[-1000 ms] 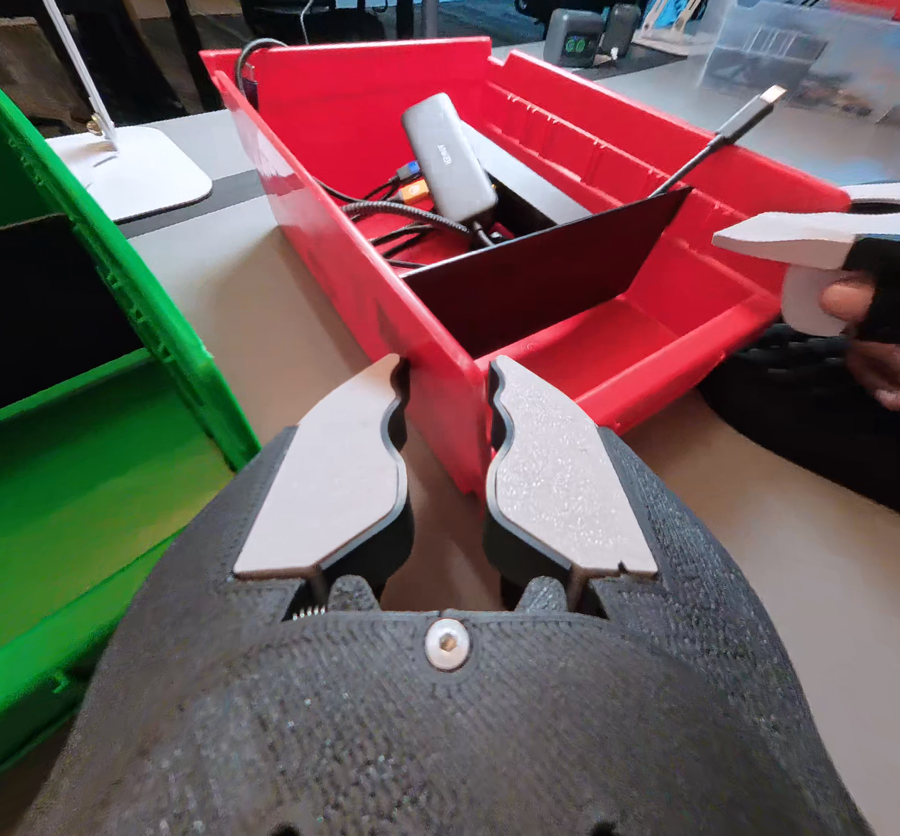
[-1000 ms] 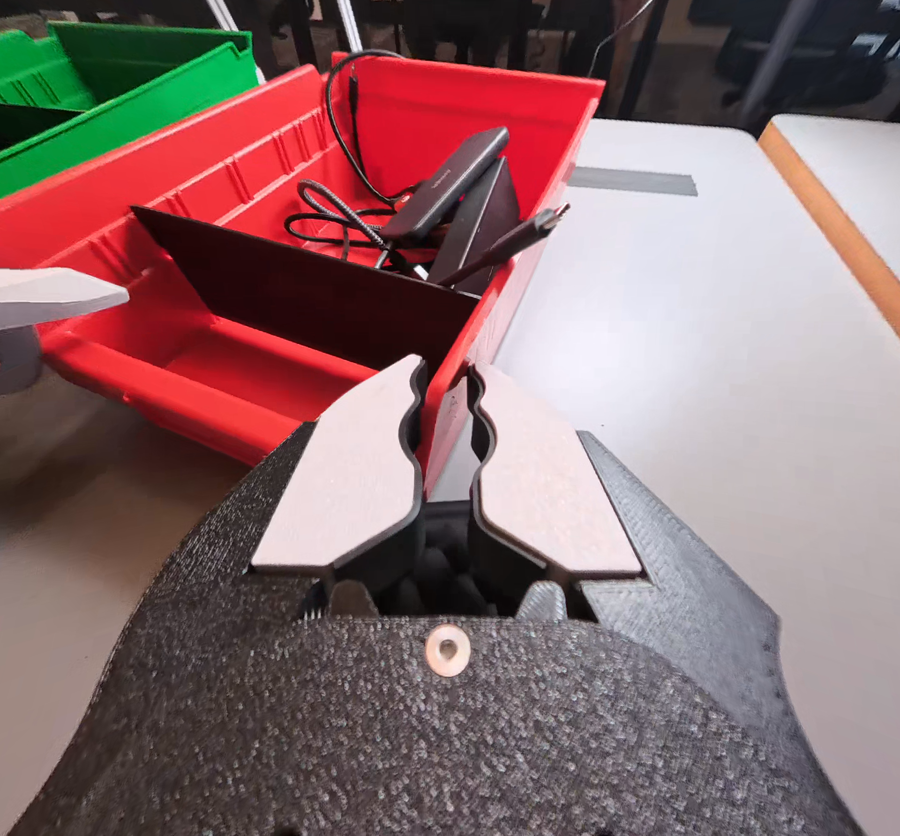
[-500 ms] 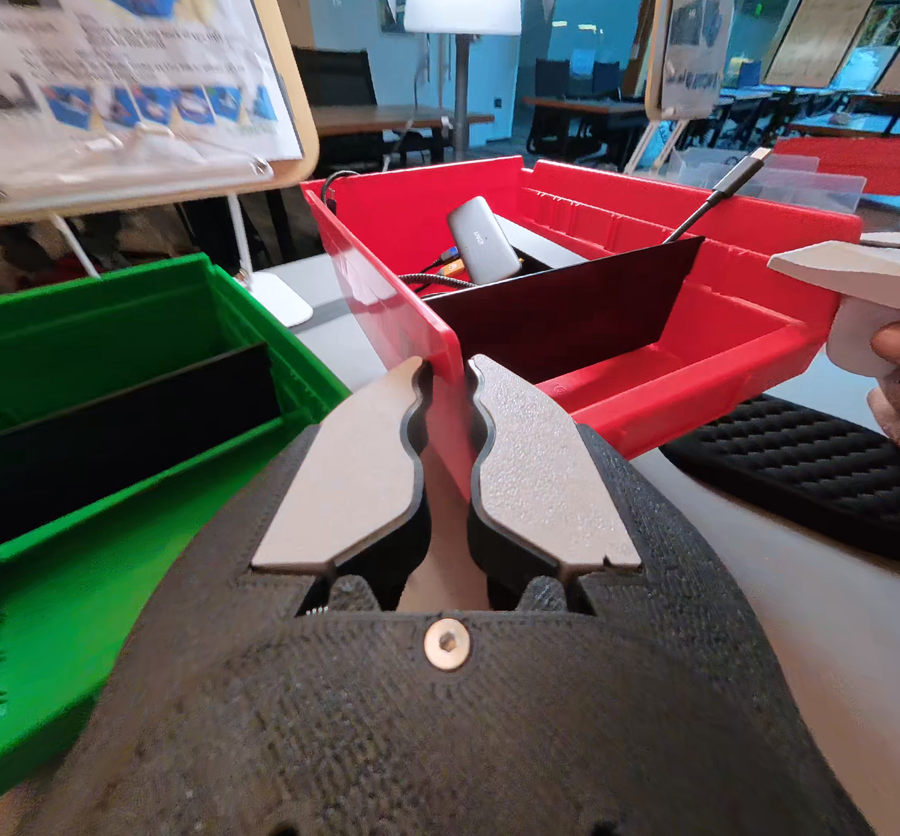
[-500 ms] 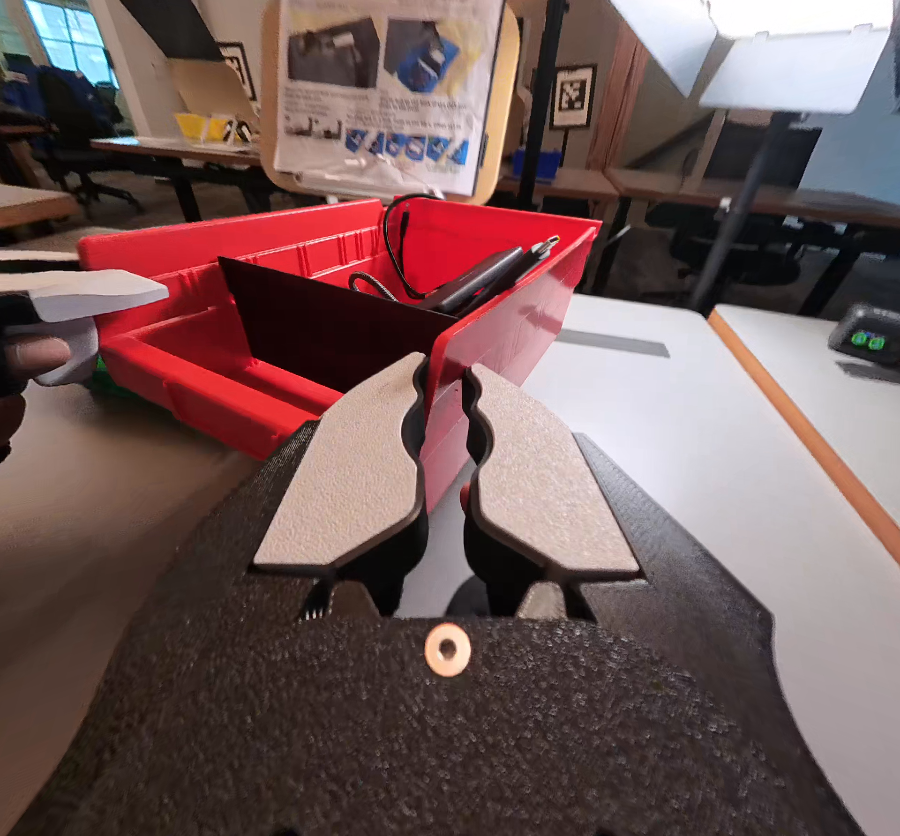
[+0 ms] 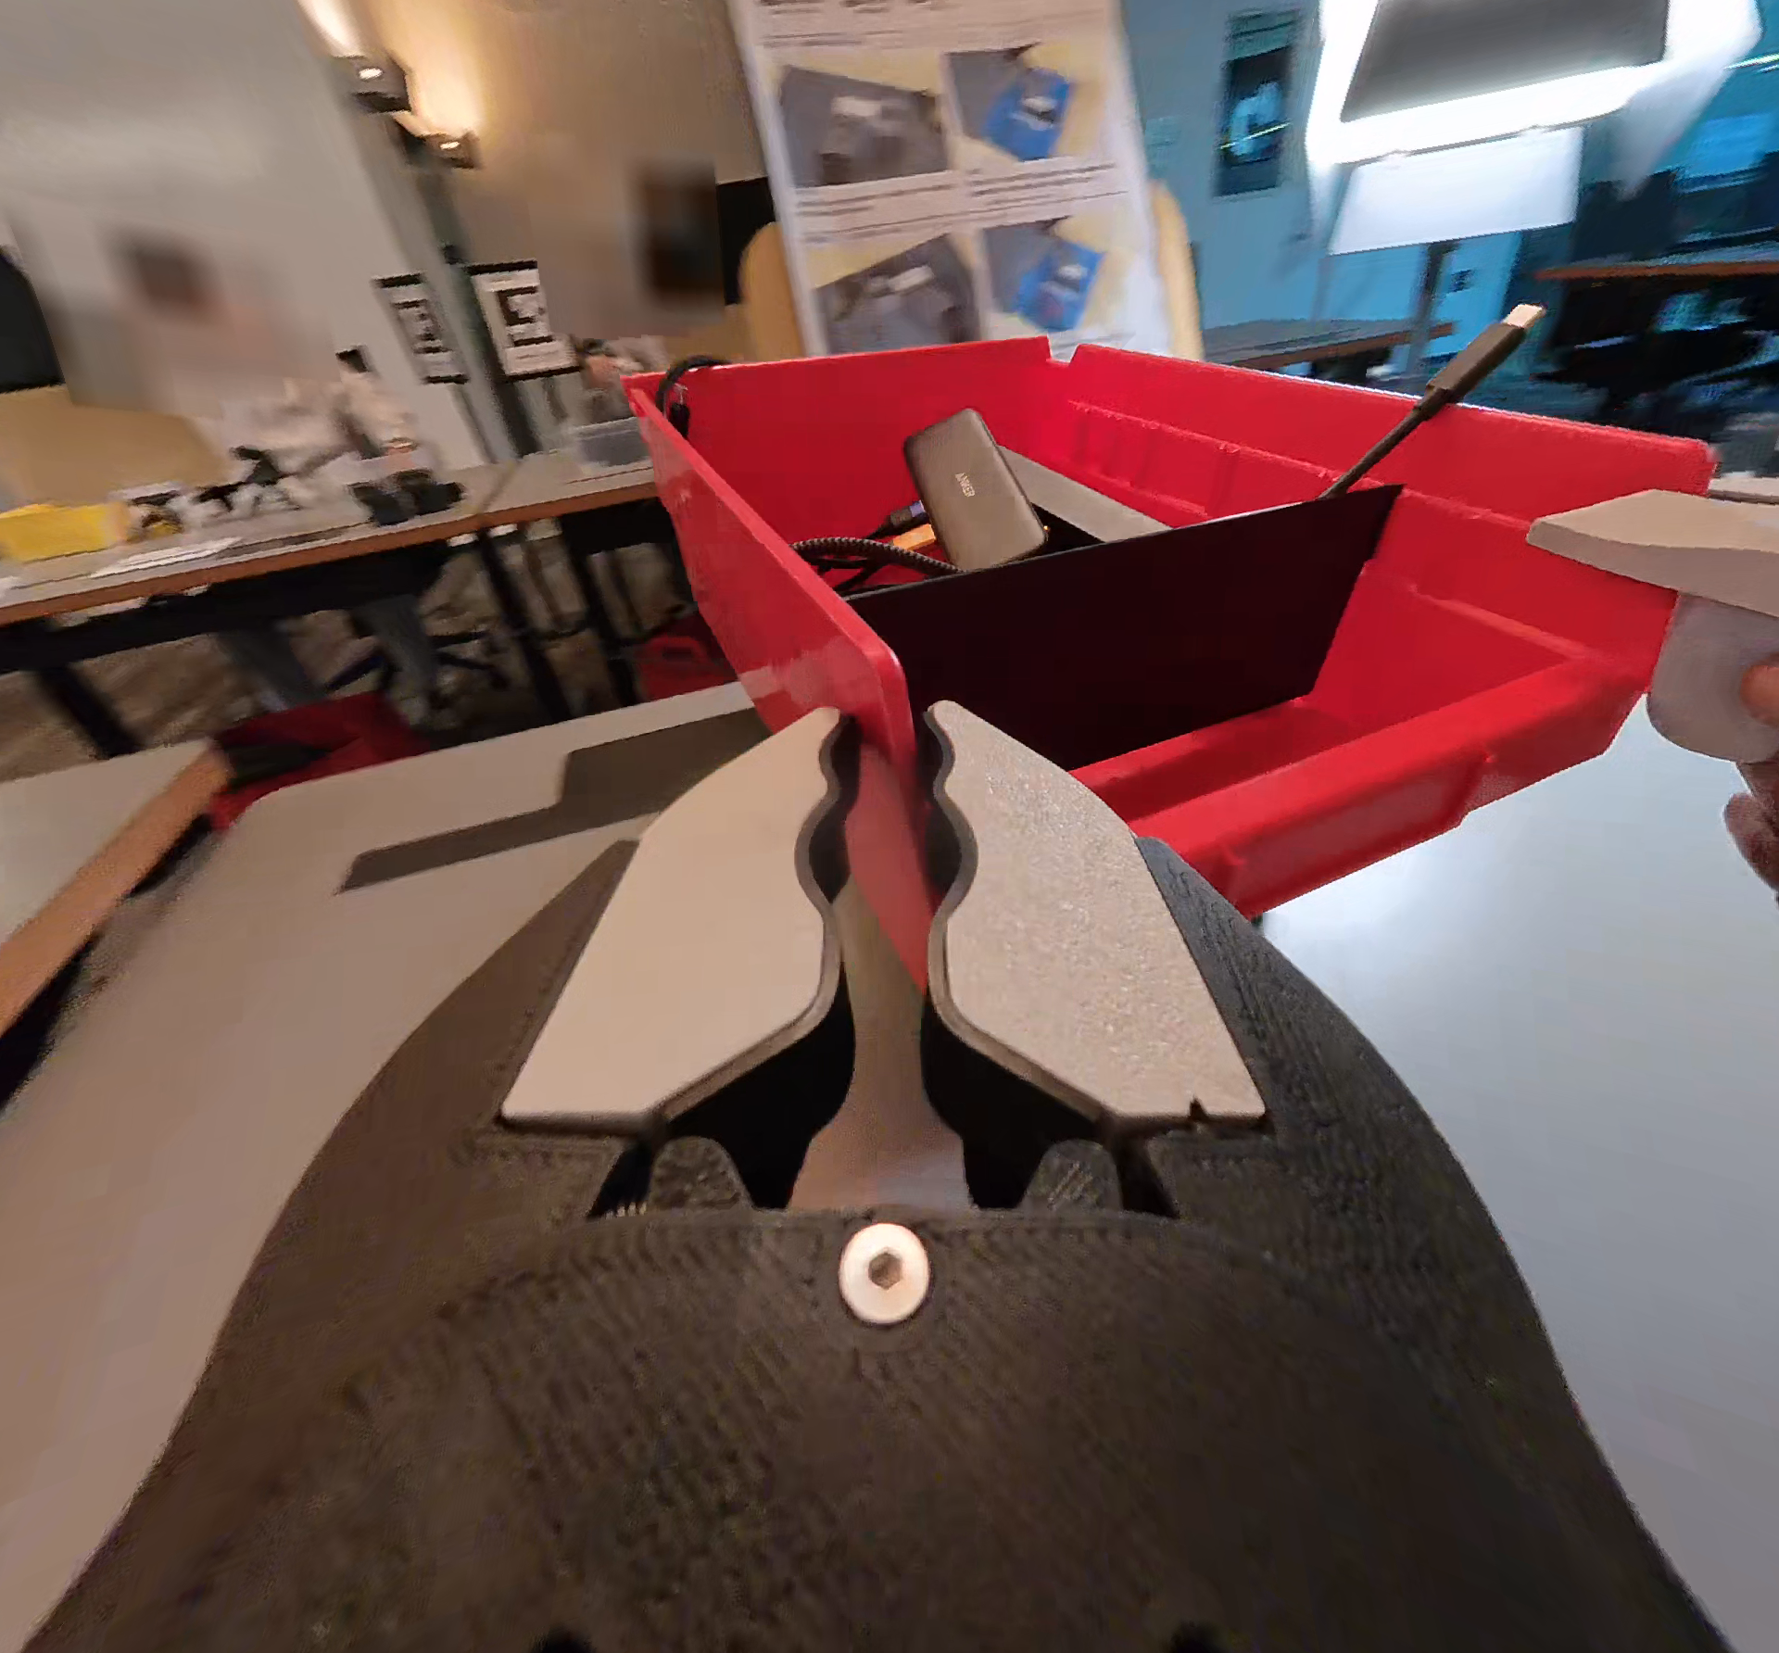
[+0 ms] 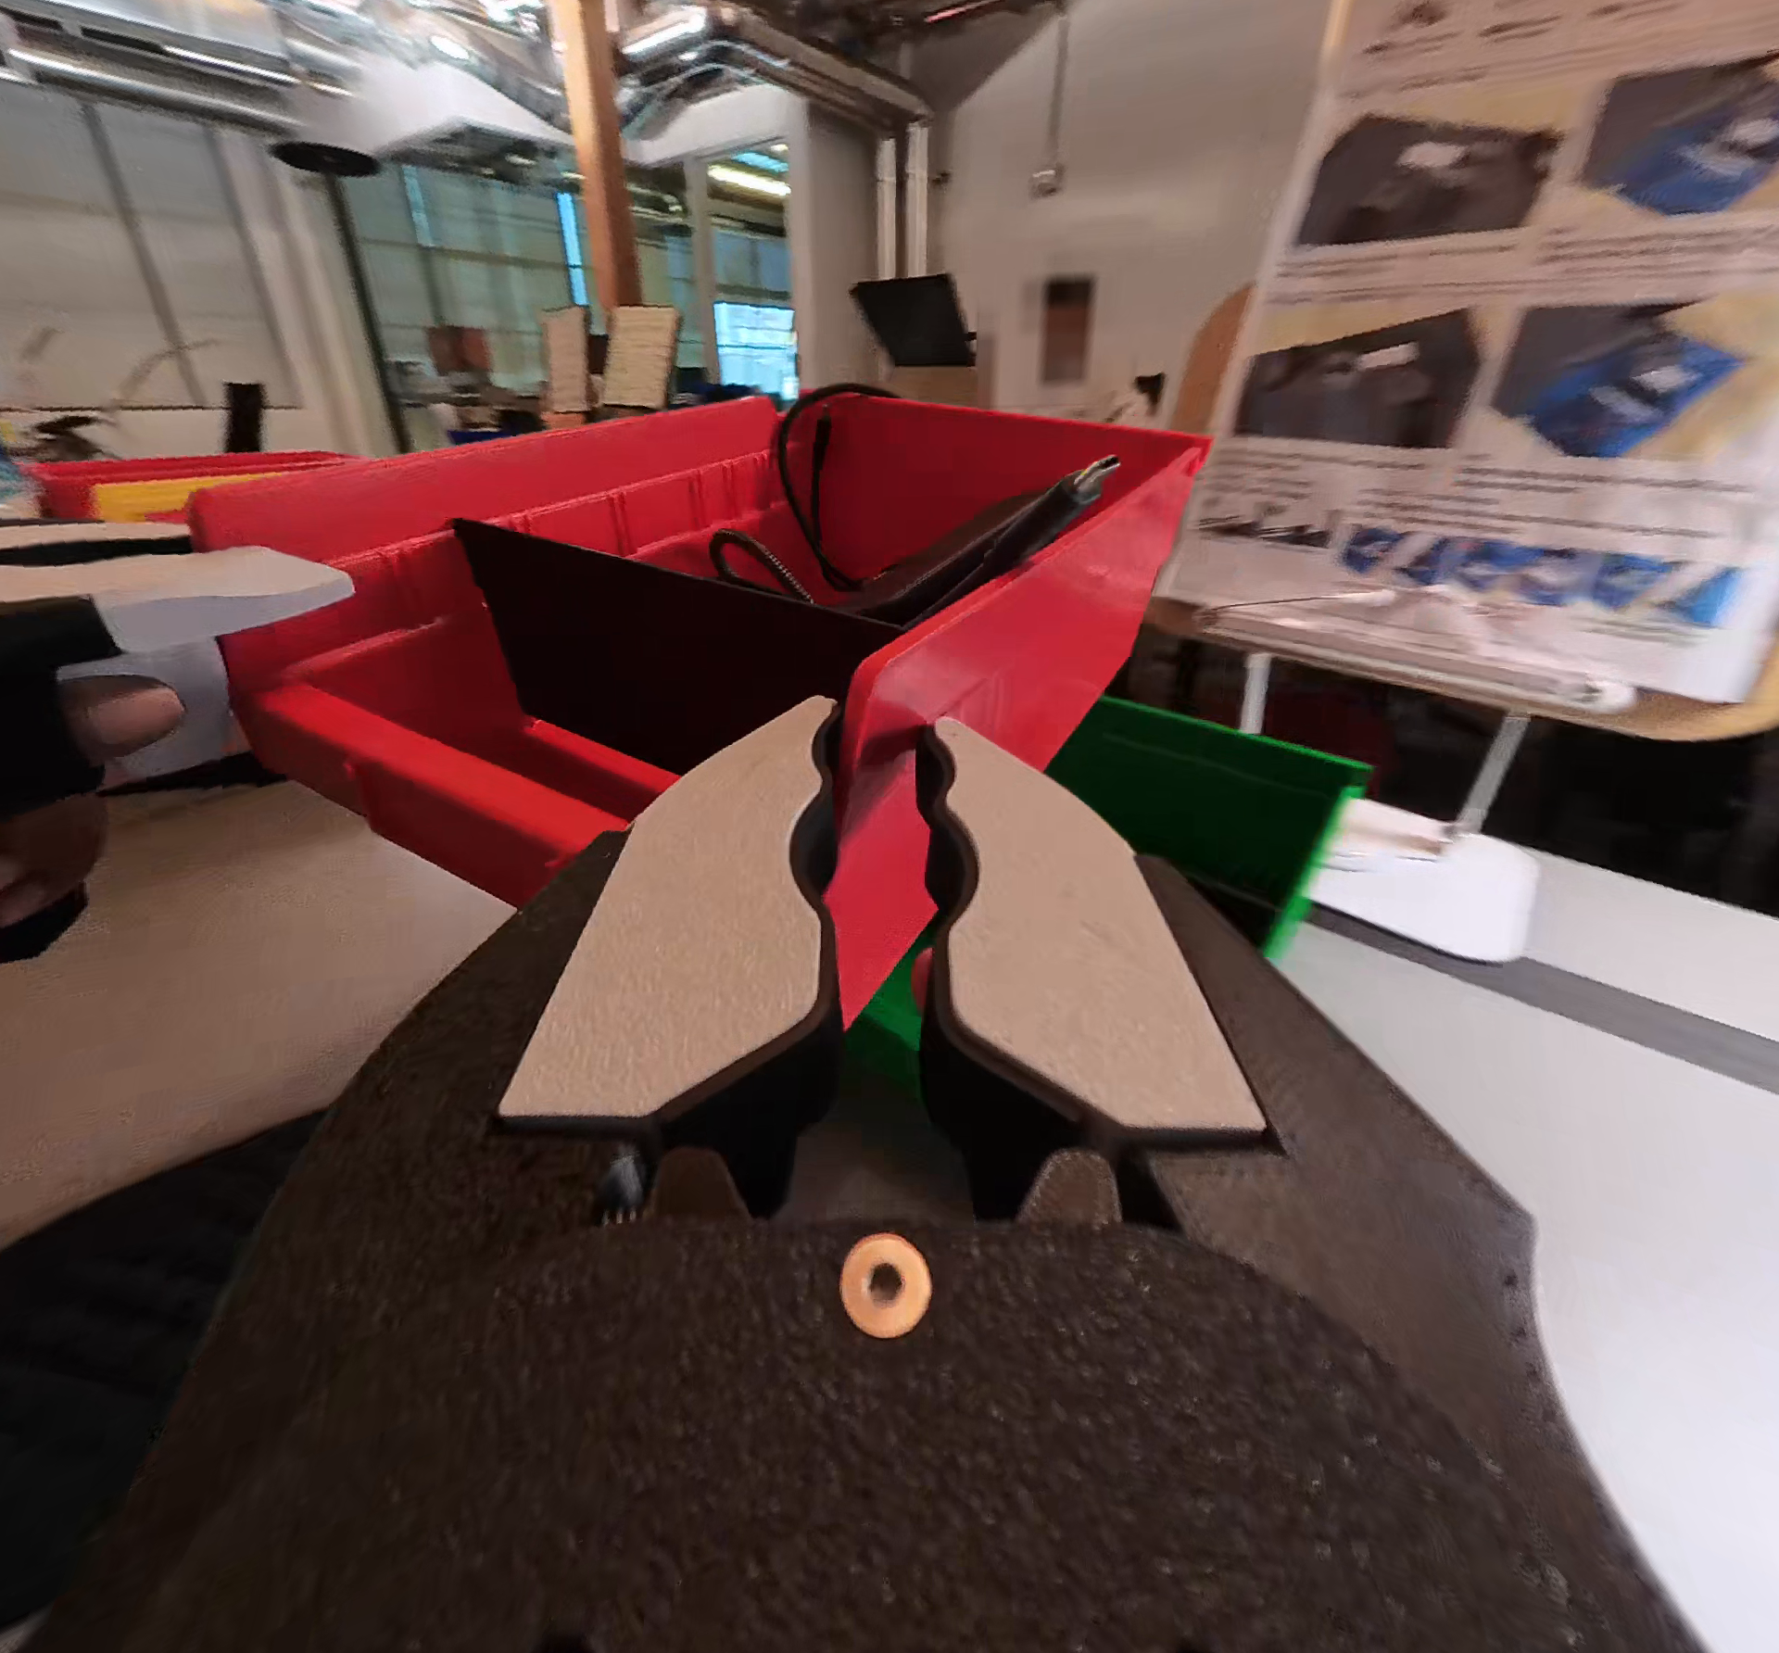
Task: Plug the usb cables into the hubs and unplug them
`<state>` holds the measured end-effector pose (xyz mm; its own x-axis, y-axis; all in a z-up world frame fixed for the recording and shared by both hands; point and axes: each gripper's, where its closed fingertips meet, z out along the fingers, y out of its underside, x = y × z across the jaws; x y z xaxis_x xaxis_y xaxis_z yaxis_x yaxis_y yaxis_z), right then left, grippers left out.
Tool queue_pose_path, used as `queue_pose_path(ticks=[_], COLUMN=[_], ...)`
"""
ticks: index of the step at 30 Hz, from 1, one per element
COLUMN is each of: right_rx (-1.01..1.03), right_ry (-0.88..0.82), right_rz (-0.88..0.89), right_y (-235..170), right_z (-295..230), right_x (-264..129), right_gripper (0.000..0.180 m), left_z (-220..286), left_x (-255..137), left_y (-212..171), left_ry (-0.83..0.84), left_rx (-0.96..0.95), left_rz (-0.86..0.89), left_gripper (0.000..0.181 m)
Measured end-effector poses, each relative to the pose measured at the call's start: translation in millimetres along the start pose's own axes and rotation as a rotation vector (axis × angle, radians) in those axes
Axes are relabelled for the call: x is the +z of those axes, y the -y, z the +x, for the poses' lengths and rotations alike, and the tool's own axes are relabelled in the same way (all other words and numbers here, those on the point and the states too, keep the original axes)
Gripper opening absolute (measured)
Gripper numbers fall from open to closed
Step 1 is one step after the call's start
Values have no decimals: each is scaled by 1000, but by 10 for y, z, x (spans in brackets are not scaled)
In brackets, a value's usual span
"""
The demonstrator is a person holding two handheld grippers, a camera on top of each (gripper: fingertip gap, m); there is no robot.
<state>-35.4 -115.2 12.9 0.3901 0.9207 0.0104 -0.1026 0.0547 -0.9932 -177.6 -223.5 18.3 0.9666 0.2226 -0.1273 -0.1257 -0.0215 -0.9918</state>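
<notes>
— Behind the black divider, at twelve o'clock?
— Grey slab-shaped USB hub among black braided cables, inside the red plastic bin. Left claw and right claw each clamp a bin wall.

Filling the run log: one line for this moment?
left gripper: shut on red bin left wall | right gripper: shut on right wall | bin: carried | hub, cables: inside, untouched
</notes>
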Motion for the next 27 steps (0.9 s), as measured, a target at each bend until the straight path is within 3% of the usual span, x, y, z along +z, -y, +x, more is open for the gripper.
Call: queue_pose_path(ticks=[6,10,22,24,27], right_rx=[96,74,3,-27,-26], right_ry=[171,174,195,256,343], right_rz=[-114,-112,-333,-384,-391], right_y=[-627,-696,-1545,-1590,-1468], right_z=[-733,-890,-784,-762,-595], right_x=[723,934,1029,954,747], right_gripper=[13,13,14,20,37], left_z=[-823,-1071,-1132,-1090,-1061], left_x=[-456,-478,-196,-131,-85], left_y=[-569,-827,-1555,-1657,-1739], left_ry=[190,197,185,136,49], left_rx=[-32,-78,-105,-120,-105], left_rz=[-76,-68,-160,-205,-304], left_gripper=[11,11,12,12,28])
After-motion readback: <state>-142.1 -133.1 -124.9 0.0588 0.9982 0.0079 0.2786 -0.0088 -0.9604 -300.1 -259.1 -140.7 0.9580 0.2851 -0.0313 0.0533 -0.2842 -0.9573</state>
